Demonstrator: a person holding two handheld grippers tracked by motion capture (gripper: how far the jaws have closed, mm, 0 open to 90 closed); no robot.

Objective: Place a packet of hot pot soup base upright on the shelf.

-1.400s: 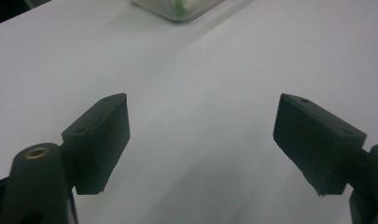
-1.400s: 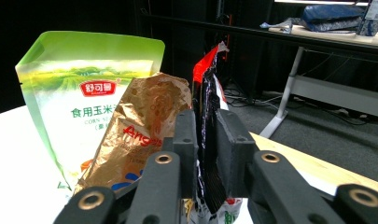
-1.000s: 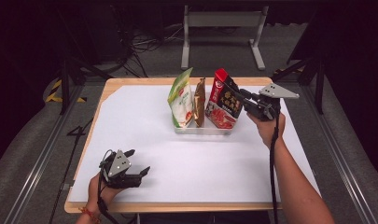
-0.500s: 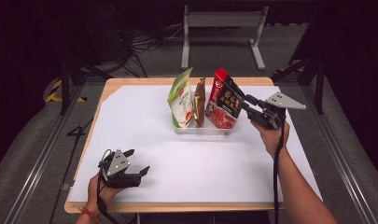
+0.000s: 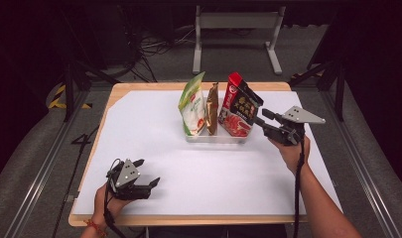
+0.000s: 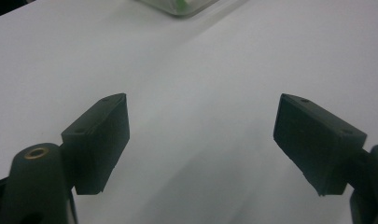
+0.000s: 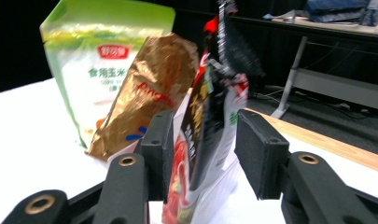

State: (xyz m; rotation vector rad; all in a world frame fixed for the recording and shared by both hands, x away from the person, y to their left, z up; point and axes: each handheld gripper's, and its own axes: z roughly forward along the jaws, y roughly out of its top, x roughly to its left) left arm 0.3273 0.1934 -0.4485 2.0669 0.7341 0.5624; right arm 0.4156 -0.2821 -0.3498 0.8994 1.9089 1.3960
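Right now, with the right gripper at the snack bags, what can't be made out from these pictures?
- Red bag, right gripper view: top smeared by blur, so its print is unreadable.
- Clear tray, high view: bags hide its inside; left gripper view cuts it off at the top edge.
- Right gripper: whether either pad touches the red bag is unclear.

Lab or recording studio. Black-curtained surround, grey carpet floor [image 5: 34, 163]. Wooden worktop [image 5: 154, 86] under a white sheet. Metal rails [image 5: 37, 171] flank it; cables [image 5: 154, 47] and a grey steel frame [image 5: 235, 29] behind.
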